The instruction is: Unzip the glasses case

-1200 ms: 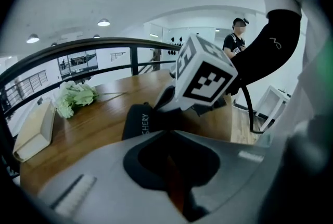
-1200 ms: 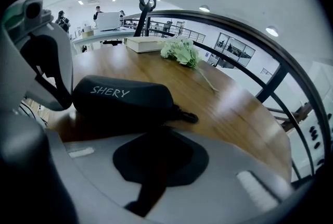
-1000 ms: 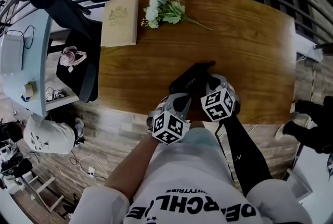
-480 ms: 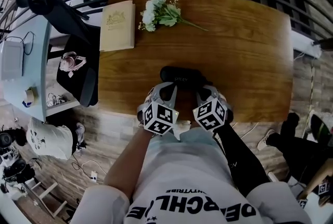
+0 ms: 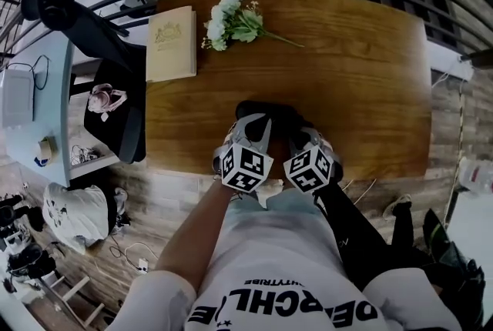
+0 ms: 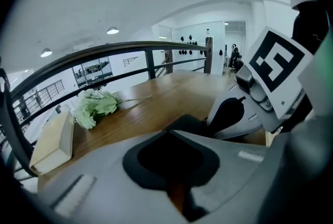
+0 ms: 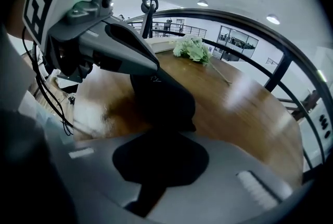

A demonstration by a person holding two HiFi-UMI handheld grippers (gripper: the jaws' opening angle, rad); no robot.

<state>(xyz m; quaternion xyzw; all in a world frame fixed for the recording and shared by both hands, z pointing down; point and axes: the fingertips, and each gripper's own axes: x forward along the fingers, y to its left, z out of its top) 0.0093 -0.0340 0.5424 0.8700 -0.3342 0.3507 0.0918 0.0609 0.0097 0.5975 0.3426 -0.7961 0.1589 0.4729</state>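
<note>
1. The glasses case (image 5: pixel 266 112) lies on the tabletop (image 5: pixel 362 75), close to the edge nearest me. It is well apart from the flowers (image 5: pixel 235 18) and the book (image 5: pixel 171 43) on the far side.
2. Its long side runs left to right in front of me. Both my tools point down at it from my side.
3. My left tool (image 5: pixel 258 122) is pinched tight on the left part of the case. In the right gripper view, its tips sit on the top edge of the case. That end looks tipped up a little off the wood.
4. My right tool (image 5: pixel 297 129) is squeezed shut too. The right end of the case comes right up to its tips. It is too dark there to see if the little zip pull is caught between them.
5. The two tools are just beside each other, with the case right in front of them both.
6. I think the zip follows the long side of the case. So the pull should go sideways along the case, not back toward me.
7. My right tool is nearer the right end, so I think it should pull while my left tool holds the case.
8. If my left tool lets go, I think the whole case will just slide along.
</note>
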